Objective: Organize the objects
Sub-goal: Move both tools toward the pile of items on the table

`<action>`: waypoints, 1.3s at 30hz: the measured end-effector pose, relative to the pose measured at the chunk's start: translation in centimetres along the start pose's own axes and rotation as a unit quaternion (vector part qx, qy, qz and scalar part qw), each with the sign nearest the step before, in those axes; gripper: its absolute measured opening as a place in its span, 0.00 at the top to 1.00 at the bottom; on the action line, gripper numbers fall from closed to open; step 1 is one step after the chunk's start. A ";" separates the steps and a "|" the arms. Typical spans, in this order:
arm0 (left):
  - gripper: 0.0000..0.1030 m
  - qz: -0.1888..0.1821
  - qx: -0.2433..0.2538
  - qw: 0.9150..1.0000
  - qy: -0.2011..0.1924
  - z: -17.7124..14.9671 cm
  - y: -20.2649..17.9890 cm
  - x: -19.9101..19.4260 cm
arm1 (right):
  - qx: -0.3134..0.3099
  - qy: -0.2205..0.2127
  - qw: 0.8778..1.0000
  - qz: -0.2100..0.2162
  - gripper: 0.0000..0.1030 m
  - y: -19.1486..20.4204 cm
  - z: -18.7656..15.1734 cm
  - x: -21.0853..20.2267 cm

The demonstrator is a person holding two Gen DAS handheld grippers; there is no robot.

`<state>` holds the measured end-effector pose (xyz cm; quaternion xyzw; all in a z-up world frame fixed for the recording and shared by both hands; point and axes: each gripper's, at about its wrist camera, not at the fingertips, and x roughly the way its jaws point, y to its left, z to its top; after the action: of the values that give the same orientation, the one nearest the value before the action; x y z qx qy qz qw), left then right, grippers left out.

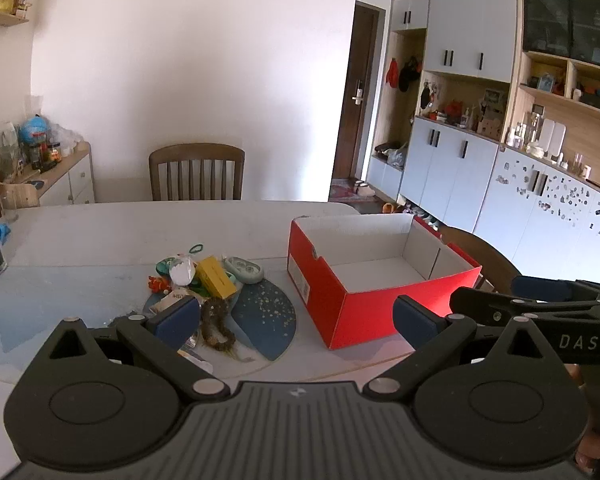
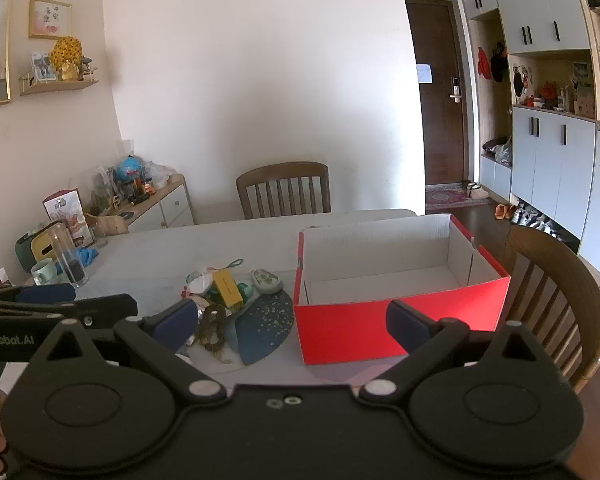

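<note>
We hold both the left tongs [image 1: 296, 316] and the right tongs [image 2: 290, 326] released, gripping nothing, above the near edge of the counter [image 1: 100, 232]. The clutter pile [image 1: 202, 280] (yellow box [image 1: 216, 277], brown hair piece [image 1: 216, 326], pale case [image 1: 243, 269]) sits just left of the empty red shoebox [image 1: 364, 320].

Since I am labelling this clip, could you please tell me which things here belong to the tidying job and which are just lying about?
Part of the job:
- red box, nothing inside
- yellow box
- pale green case
- brown scrunchie
- white packet
- left hand-held gripper and right hand-held gripper, both open

Just lying about:
- glass tumbler
- mug
- wooden chair
</note>
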<state>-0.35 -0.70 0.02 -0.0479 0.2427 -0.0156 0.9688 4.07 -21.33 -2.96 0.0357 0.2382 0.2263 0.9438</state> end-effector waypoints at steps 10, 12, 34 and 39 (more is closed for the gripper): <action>0.00 0.008 -0.004 1.000 0.002 0.0 0.0 -0.3 | -0.004 -0.008 1.000 0.009 0.03 0.1 0.1 -0.2; 0.00 0.010 -0.004 1.000 0.000 0.0 0.0 -0.4 | -0.005 -0.009 1.000 0.011 0.03 0.1 0.1 -0.2; 0.00 0.020 -0.031 0.999 0.012 -0.3 4.5 1.8 | -0.027 0.024 0.999 0.019 0.03 3.1 0.1 4.0; 0.00 0.016 -0.030 0.999 0.023 0.0 6.6 3.7 | -0.028 0.042 0.999 0.014 0.03 4.3 0.3 6.2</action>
<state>2.94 5.66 -2.38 -0.0730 0.2656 0.0061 0.9613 7.29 -14.75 -4.66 0.0034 0.2706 0.2478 0.9302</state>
